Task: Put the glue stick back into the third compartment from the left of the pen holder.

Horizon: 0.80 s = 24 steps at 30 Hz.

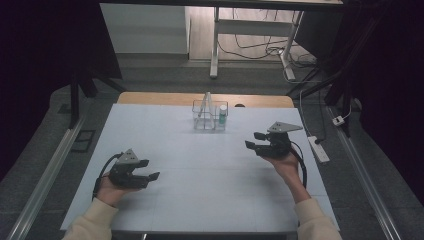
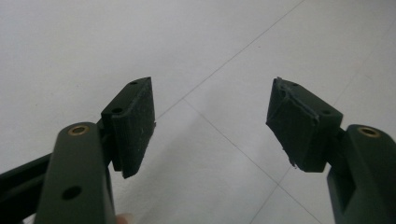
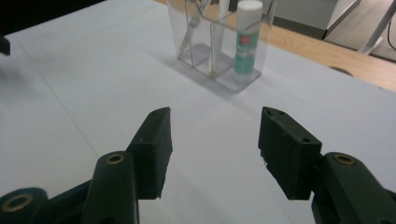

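Ahead of the spread, empty right gripper [image 3: 212, 140]: one clear organizer [image 3: 219, 44] holding one glue stick [image 3: 246, 39]. Left gripper [image 2: 212, 126] likewise spread, empty.

The left gripper [image 2: 212, 126] is hovering over the white table [image 2: 93, 42] (thin seams crossing it), jaws standing apart, nothing between.

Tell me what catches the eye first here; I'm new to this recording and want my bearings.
A clear organizer stands alone at the far middle of the white table, holding a white-capped glue stick in its right compartment and thin tools on the left. Nearer the person, the left gripper and right gripper sit apart in each hand, both open with nothing between their fingers.
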### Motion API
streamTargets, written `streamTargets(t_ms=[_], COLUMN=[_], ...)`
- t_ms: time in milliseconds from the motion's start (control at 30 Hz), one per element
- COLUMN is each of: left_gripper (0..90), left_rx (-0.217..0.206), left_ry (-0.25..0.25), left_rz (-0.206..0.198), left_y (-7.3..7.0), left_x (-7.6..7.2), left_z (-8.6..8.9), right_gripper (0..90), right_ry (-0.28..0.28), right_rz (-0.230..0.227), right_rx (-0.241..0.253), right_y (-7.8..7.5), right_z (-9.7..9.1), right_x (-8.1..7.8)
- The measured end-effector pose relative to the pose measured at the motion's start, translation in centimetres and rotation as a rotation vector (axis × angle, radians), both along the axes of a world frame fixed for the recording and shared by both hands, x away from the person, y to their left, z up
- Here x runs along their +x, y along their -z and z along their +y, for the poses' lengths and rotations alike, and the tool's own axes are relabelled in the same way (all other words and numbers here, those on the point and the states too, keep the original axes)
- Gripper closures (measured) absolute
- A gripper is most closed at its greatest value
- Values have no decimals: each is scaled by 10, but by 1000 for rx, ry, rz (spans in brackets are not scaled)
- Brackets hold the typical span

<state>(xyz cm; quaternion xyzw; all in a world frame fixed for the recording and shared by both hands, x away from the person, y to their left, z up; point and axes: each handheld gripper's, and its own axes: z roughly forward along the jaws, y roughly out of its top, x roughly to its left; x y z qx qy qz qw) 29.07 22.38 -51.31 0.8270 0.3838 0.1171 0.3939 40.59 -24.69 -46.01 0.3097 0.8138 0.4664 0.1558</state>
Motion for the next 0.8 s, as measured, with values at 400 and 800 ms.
streamTargets(t_ms=[400,800], left_gripper=[322,322], left_rx=[2,6], left_ry=[0,-4], left_rz=[-2,-6], left_y=[0,0], left_x=[0,0], left_z=[0,-1], right_gripper=[420,413], right_ry=[18,37], right_rz=[23,25], right_rx=[-27,-50], right_y=[12,22], right_z=[-33,-59], right_x=[-37,-60])
